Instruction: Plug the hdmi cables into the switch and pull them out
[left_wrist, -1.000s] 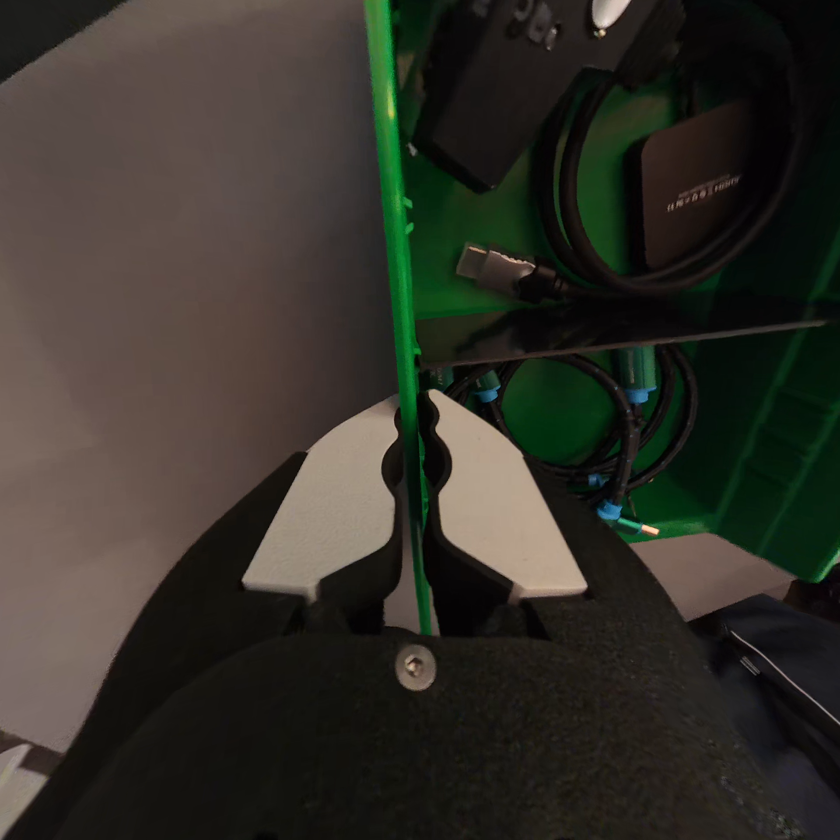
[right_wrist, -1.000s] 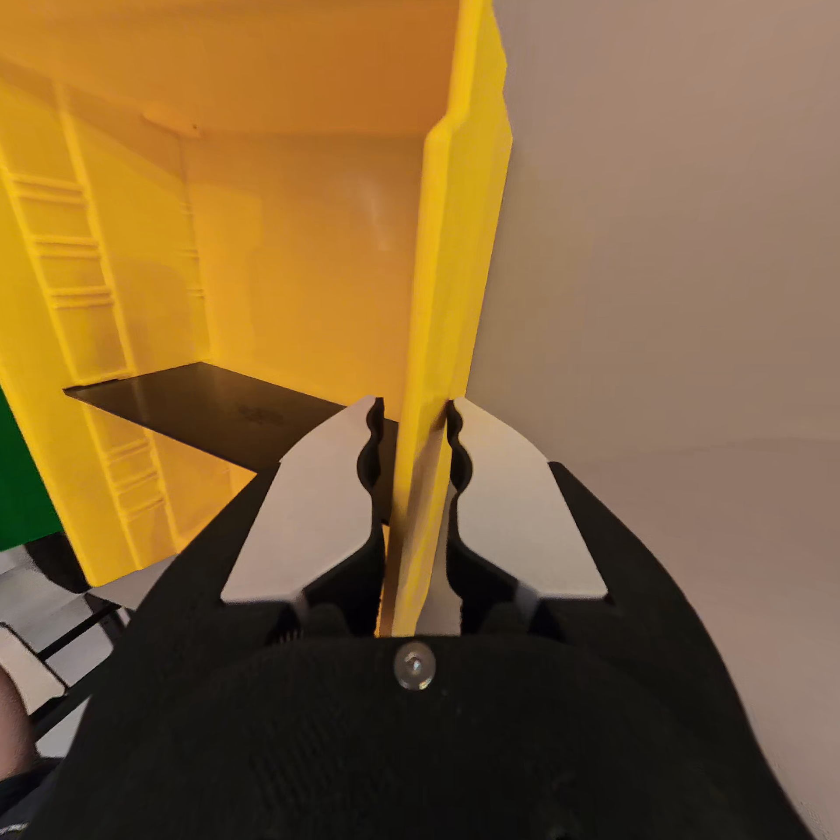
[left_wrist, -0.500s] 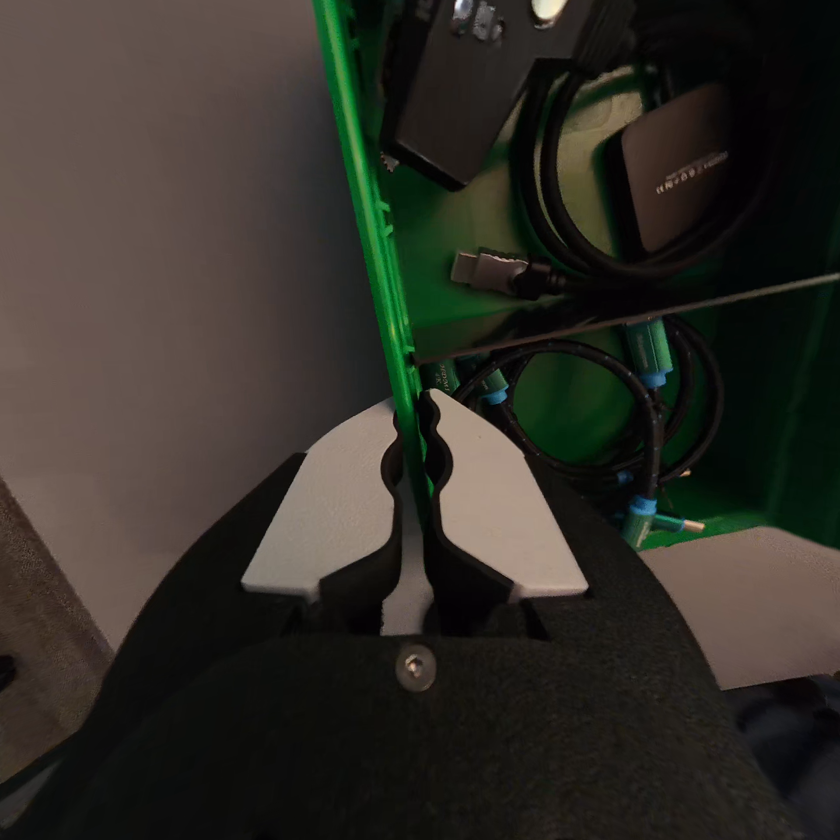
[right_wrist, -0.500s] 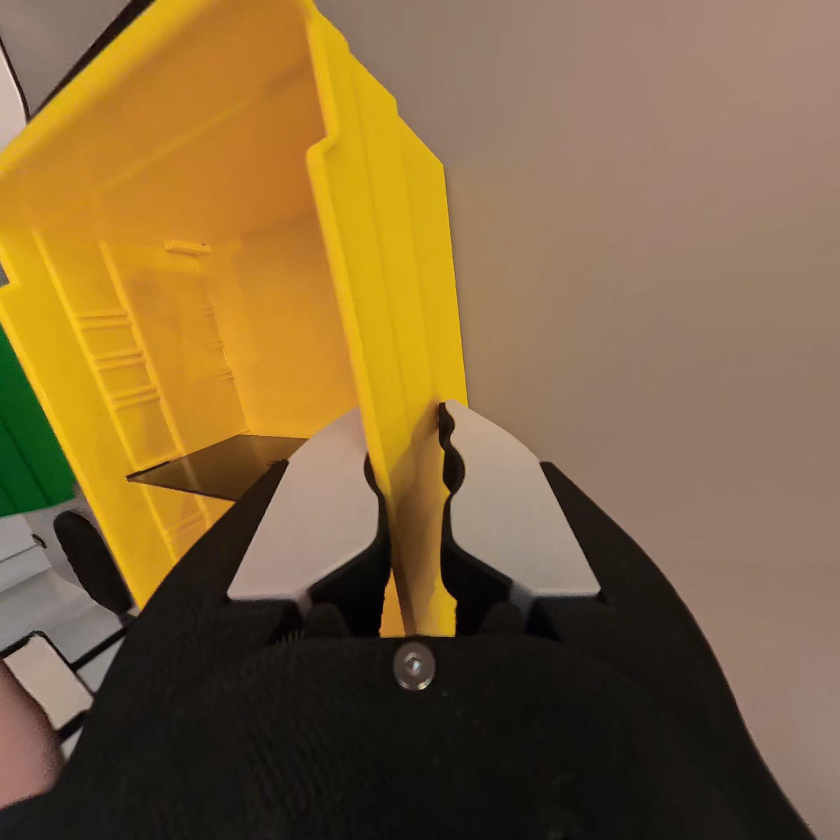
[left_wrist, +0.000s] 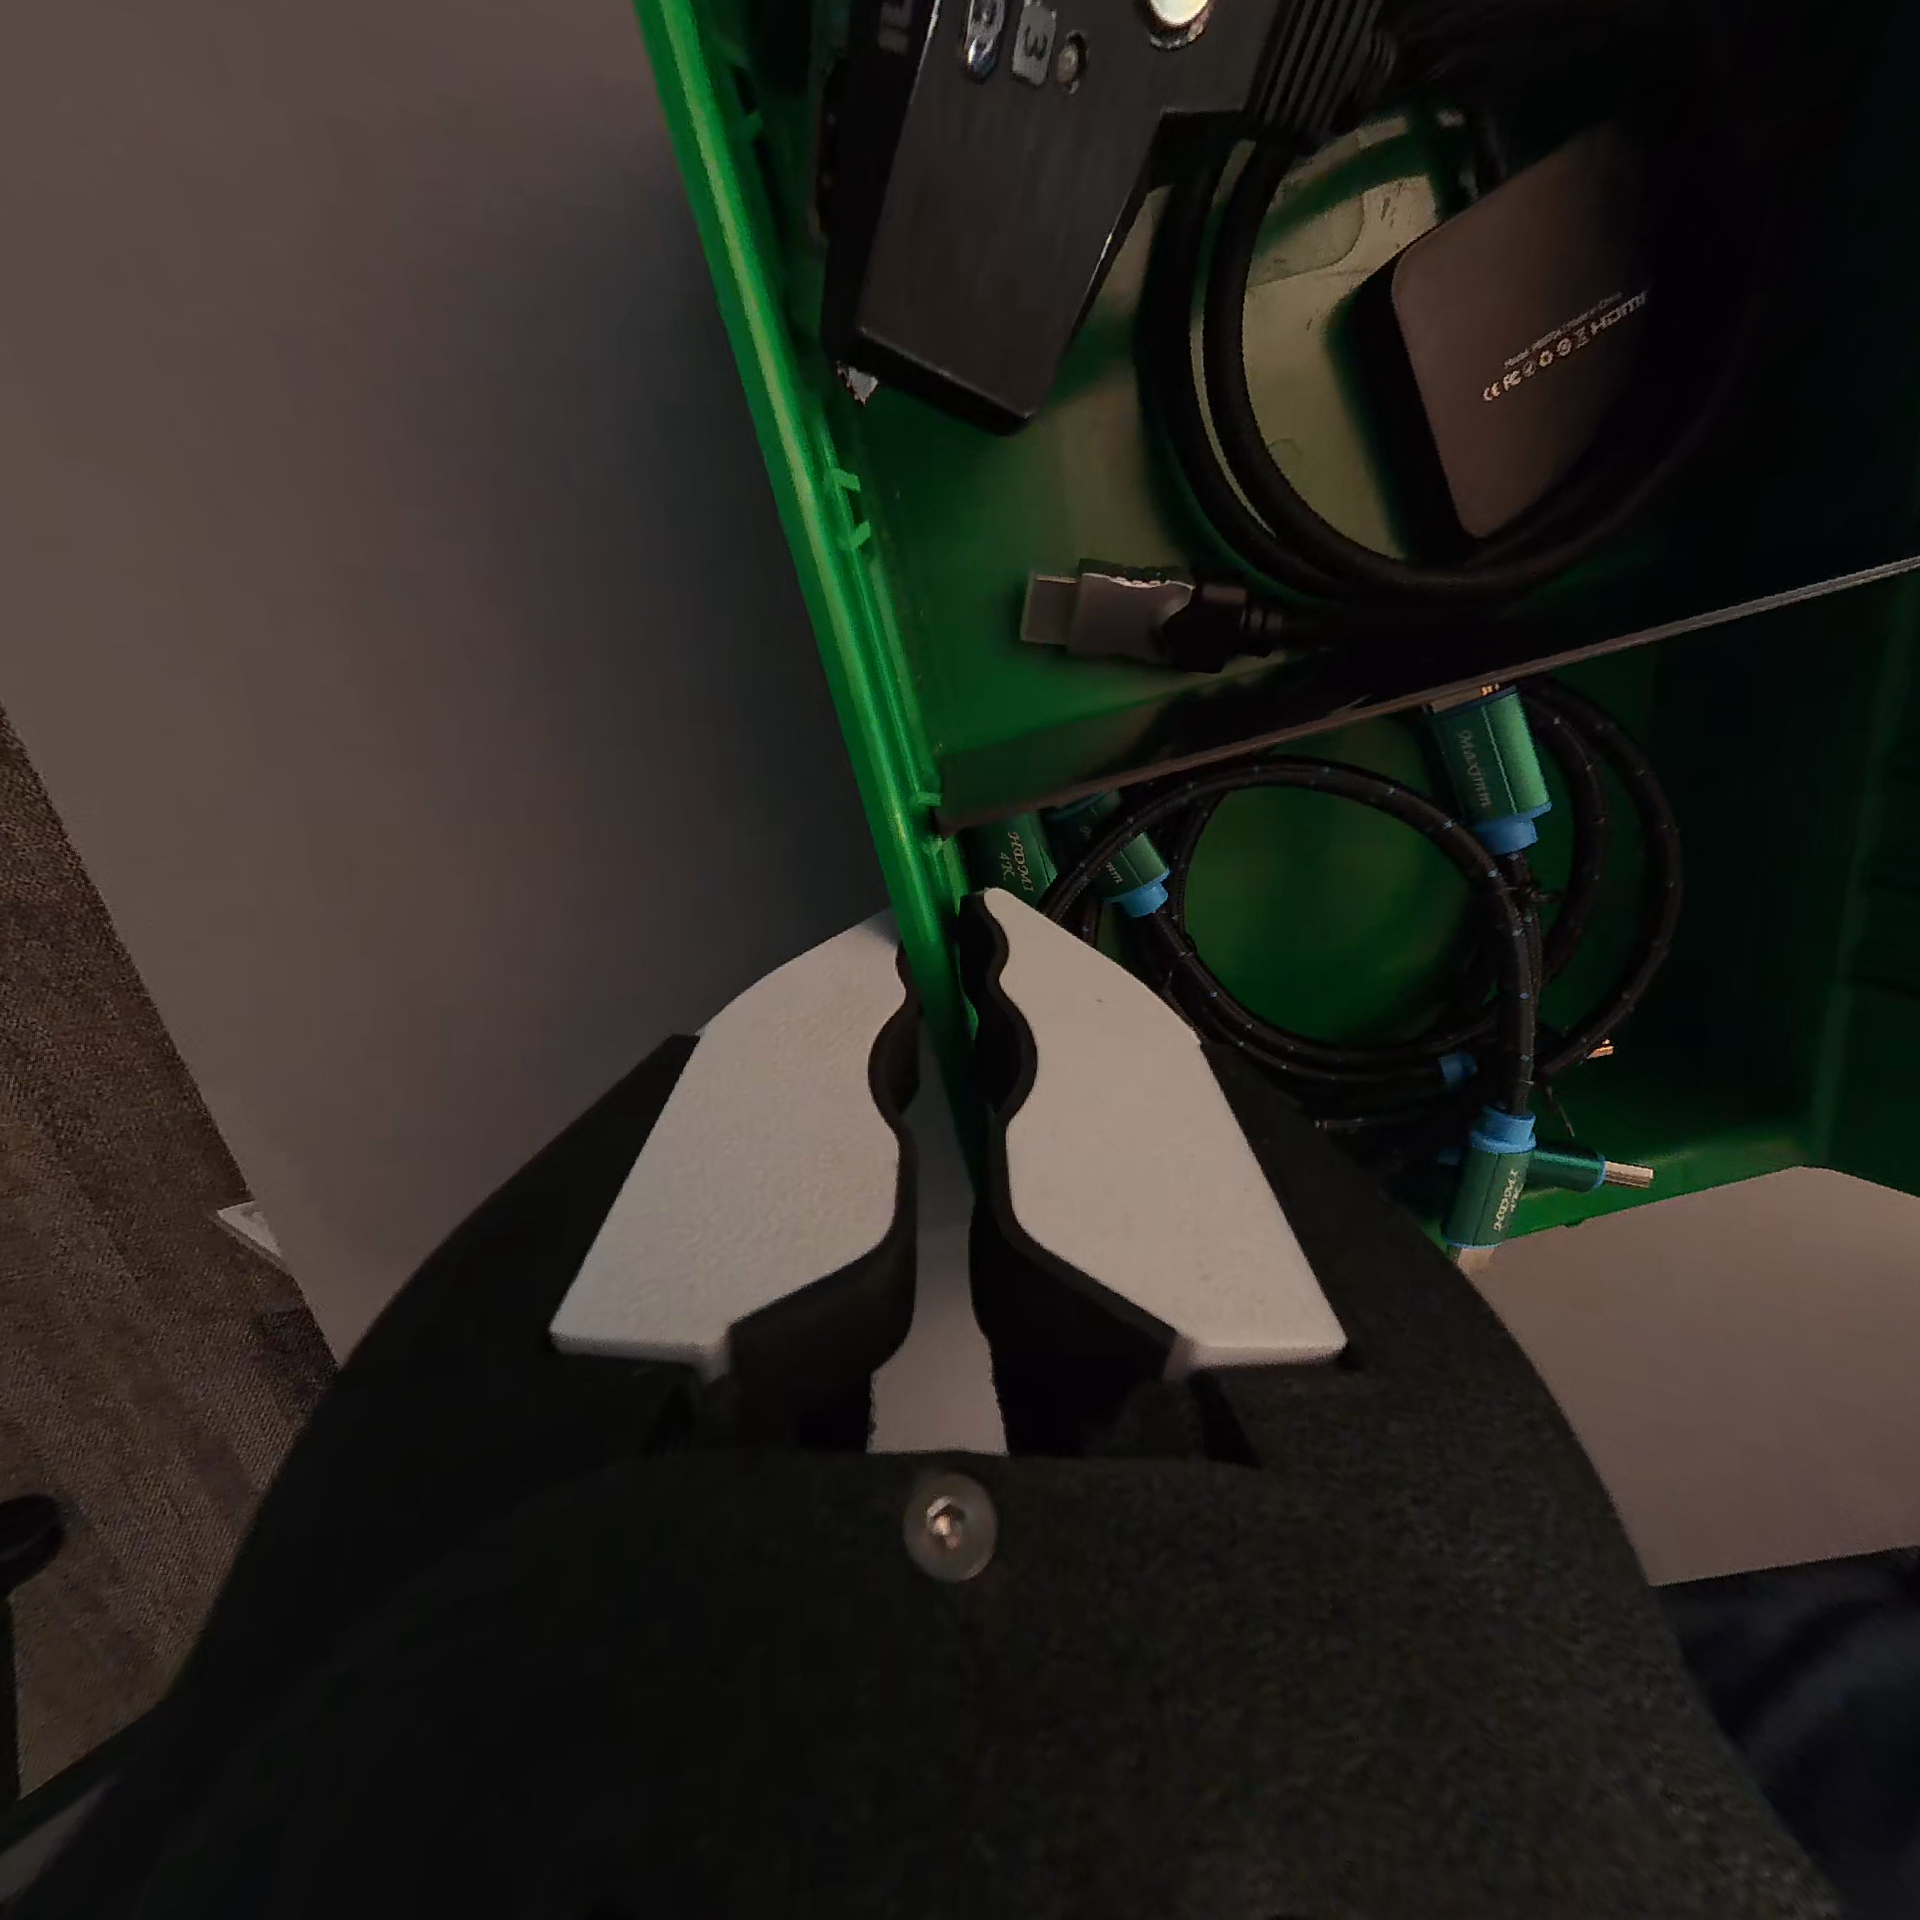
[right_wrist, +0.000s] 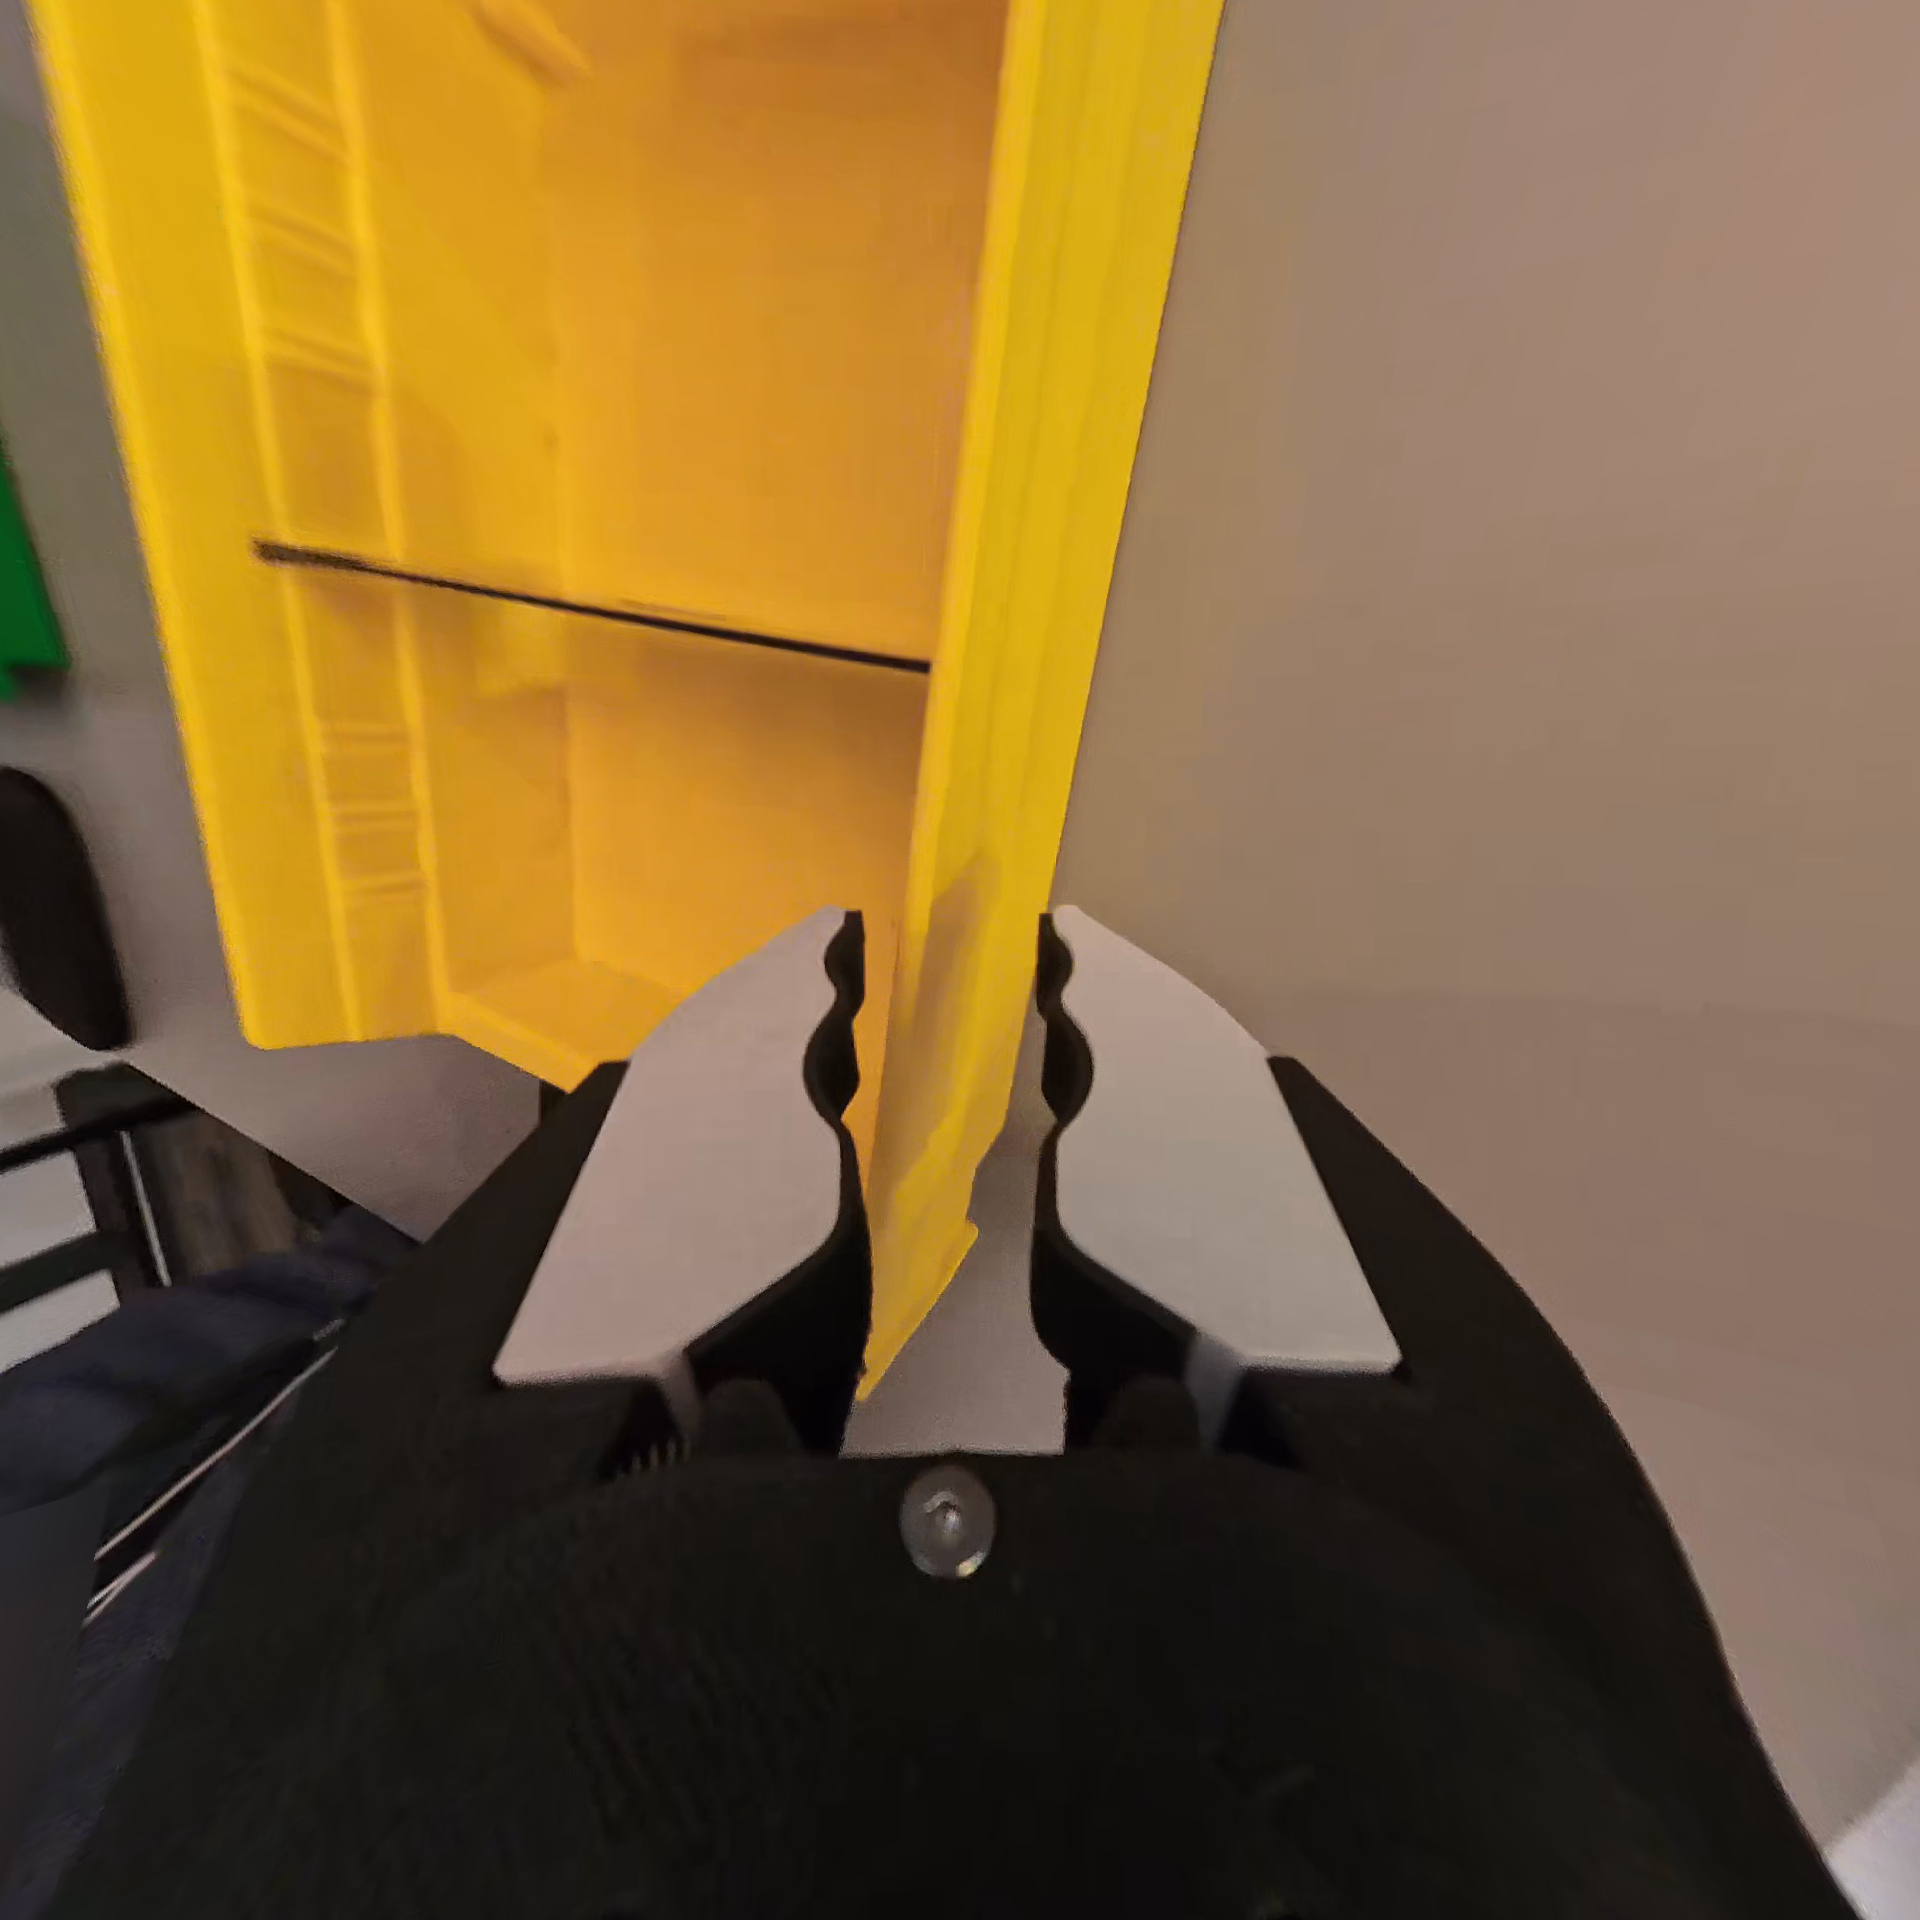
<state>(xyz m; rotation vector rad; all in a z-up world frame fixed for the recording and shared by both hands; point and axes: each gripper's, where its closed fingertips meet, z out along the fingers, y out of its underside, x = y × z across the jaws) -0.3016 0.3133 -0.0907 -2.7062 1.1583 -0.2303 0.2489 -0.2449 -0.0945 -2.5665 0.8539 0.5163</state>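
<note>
left gripper (left_wrist: 940, 925) pinches the side wall of a green bin (left_wrist: 790, 436); right gripper (right_wrist: 948, 925) straddles the yellow bin (right_wrist: 1081, 520) wall, jaws slightly spread, contact unclear. inside the green bin, a black divider (left_wrist: 1455, 665) parts the black switch (left_wrist: 997, 208) and grey-plugged cable (left_wrist: 1117, 613) from coiled green-plugged hdmi cables (left_wrist: 1486, 790).

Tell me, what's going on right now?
Left gripper shut on green bin wall. Right gripper open around yellow bin wall. HDMI cables and switch untouched inside green bin.
</note>
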